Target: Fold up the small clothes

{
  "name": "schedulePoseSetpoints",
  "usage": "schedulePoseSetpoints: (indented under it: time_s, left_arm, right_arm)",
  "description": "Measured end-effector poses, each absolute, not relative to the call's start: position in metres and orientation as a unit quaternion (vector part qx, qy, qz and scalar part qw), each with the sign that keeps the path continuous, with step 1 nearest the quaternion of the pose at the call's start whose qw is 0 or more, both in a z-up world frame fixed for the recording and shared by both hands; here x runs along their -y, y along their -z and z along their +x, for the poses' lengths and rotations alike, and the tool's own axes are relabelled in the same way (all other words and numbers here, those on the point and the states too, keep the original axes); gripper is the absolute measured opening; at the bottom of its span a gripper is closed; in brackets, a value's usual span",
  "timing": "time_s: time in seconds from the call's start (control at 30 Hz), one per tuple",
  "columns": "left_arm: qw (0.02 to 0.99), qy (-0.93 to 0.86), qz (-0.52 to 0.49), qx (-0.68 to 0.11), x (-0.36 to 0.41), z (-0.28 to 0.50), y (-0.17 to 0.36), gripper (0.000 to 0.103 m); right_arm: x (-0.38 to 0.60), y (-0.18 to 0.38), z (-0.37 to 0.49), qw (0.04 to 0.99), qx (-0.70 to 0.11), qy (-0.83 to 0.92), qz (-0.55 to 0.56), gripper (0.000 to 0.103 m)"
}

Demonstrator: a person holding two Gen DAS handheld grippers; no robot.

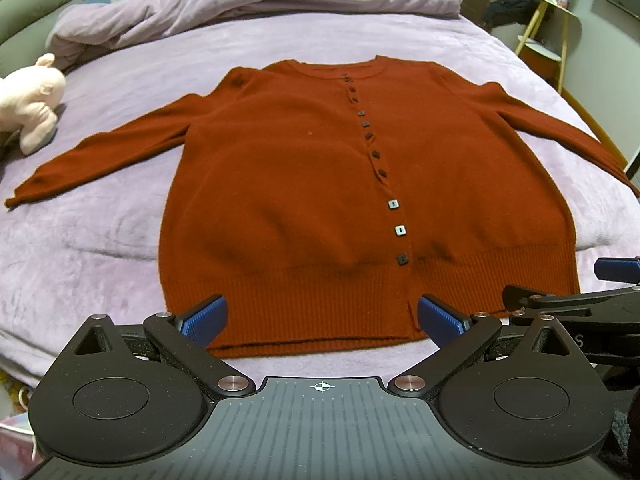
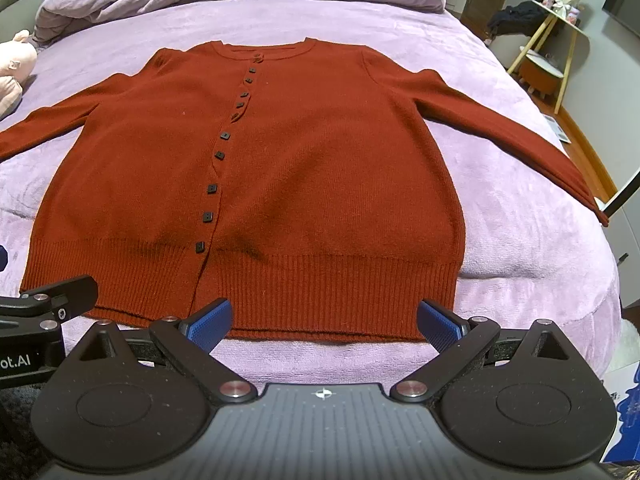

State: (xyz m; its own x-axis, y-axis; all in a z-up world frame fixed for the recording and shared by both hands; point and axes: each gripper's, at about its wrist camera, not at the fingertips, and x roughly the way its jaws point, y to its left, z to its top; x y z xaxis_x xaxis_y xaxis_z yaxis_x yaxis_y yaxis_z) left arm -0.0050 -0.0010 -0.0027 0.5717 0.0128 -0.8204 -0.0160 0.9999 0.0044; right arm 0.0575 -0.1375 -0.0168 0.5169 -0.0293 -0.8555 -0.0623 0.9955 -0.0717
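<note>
Lilac plush covers the bed (image 1: 120, 248), with a rumpled duvet (image 1: 248, 0) of the same shade heaped at its far end and a pink soft toy (image 1: 30, 100) on the left. Beyond the right edge stands a pale wooden side stand (image 2: 556, 52). Flat on the bed lies a rust-red knitted cardigan (image 1: 288, 184), buttoned, sleeves spread wide, ribbed hem nearest. Small square buttons (image 2: 208, 216) run down its front. Left tongs (image 1: 322, 318) and right tongs (image 2: 324, 320) hover at the hem, blue ridged pads apart, gripping nothing.
</note>
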Motion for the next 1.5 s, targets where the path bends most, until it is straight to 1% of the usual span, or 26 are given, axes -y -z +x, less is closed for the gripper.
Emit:
schedulePoseSetpoints:
  time_s: [1.5]
  left_arm:
    - [0.880, -0.015, -0.004, -0.474, -0.0002, 0.0004, 0.0043, 0.103]
  right_arm:
    - [0.1424, 0.0180, 0.0576, 0.871, -0.490, -0.008, -0.043, 0.099]
